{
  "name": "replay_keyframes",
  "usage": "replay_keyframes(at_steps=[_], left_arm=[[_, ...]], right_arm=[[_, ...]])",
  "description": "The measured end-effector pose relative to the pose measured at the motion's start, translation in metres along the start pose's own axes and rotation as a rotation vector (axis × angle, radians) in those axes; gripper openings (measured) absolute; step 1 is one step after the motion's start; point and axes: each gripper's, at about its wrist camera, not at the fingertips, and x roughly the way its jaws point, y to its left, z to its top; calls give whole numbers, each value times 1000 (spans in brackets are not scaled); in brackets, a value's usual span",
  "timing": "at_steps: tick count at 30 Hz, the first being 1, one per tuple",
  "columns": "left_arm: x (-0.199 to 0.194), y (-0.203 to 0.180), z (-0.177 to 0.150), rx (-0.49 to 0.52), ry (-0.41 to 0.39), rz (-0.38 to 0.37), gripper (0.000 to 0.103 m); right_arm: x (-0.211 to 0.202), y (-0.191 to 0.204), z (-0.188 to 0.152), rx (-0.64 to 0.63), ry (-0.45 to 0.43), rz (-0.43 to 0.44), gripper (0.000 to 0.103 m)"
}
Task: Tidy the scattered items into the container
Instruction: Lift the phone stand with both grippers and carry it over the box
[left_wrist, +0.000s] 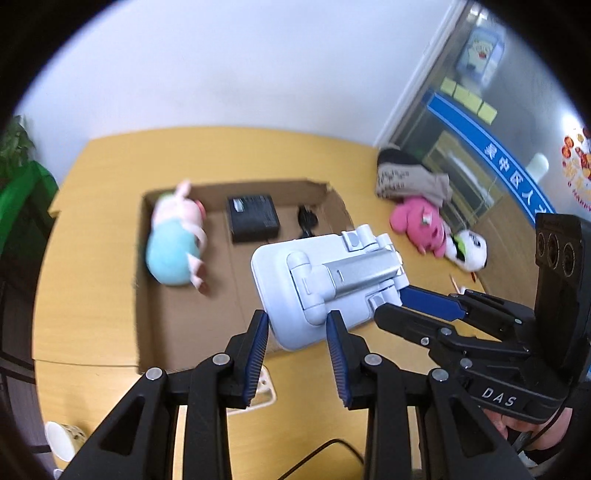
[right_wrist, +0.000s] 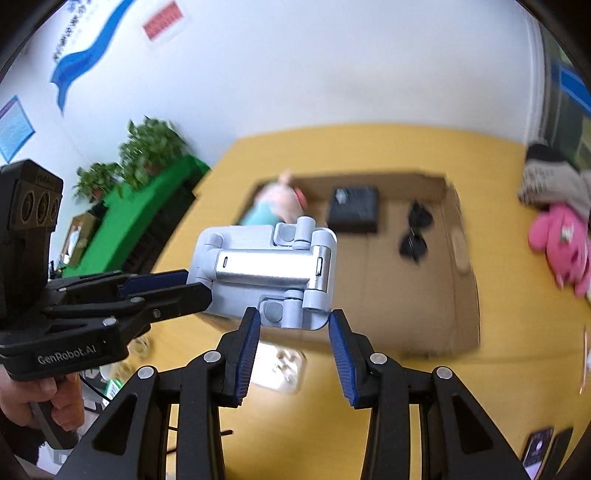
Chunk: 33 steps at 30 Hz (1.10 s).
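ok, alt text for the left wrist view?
Both grippers hold a folded grey stand above a shallow cardboard box on a yellow table: the left gripper at its near end, the right gripper from the right. In the box lie a plush pig, a black case and sunglasses.

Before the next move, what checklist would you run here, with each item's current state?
1. Left gripper fingers clamped on the grey stand: ok.
2. Right gripper fingers clamped on its other edge: ok.
3. Stand fully over the cardboard box: cannot tell.
4. Bare floor in the box, apart from plush pig, black case and sunglasses: ok.
5. Everything tidied: not ok; pink plush and panda plush lie on the table.
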Motion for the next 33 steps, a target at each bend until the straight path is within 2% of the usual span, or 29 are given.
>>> replay_keyframes(at_steps=[5,10,25,33], left_arm=[[-16,13,10,-25,-36,3,30],[-7,33,13,-49,-22,4,30],[56,95,13,-138,72,-3,30],[106,121,-1,-150,170,15,30]], right_arm=[[-8,25,25,-30,-30,35,41],[9,34,32,-20,-18,48,41],[112,23,37,43,103,58,41],[171,6,20,120,198,76,41]])
